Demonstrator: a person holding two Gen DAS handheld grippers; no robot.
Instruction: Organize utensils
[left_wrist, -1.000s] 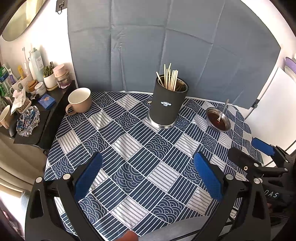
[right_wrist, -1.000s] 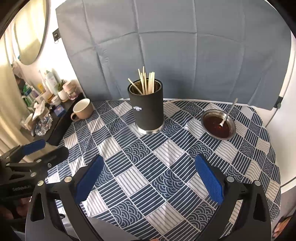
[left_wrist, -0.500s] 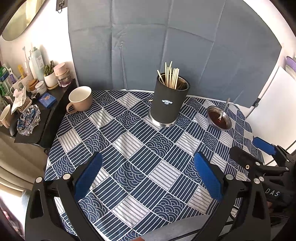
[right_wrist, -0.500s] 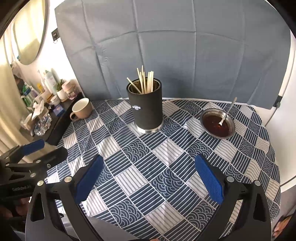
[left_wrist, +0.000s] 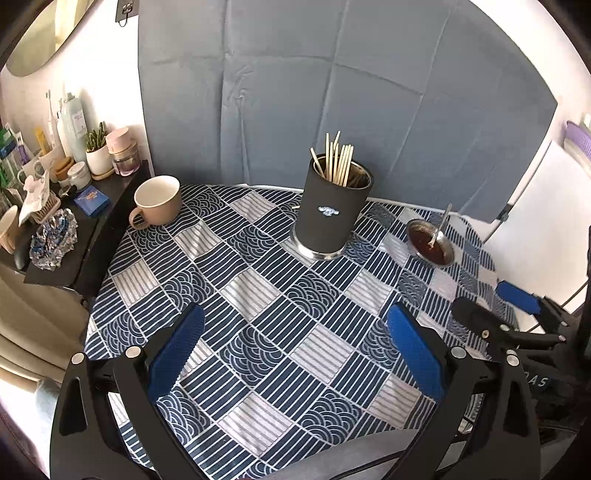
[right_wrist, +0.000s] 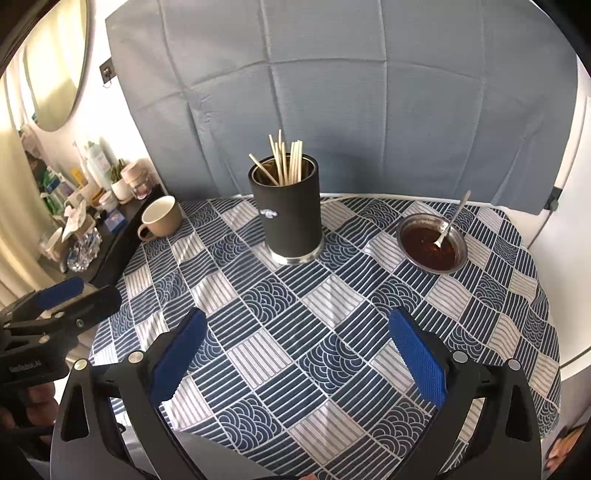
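Observation:
A black cylindrical holder (left_wrist: 332, 214) (right_wrist: 290, 218) with several pale chopsticks (left_wrist: 338, 160) (right_wrist: 284, 162) stands at the back middle of the round table. At the back right a small metal bowl of dark sauce (left_wrist: 430, 247) (right_wrist: 432, 243) holds a metal spoon (left_wrist: 439, 227) (right_wrist: 450, 223). My left gripper (left_wrist: 295, 345) hangs open over the table's near edge with nothing between its blue pads. My right gripper (right_wrist: 299, 347) is open too, empty, over the near edge; it also shows at the right of the left wrist view (left_wrist: 491, 306).
A beige mug (left_wrist: 159, 201) (right_wrist: 160, 218) sits at the table's back left. A dark side shelf (left_wrist: 66, 221) on the left carries bottles, jars and a small plant. A grey cloth backdrop (left_wrist: 332, 92) stands behind the table, which wears a blue-and-white patterned cloth (left_wrist: 258, 295).
Both grippers have drawn back slightly from the table, so the holder and bowl look a little farther off. Both stay open; nothing on the table has moved.

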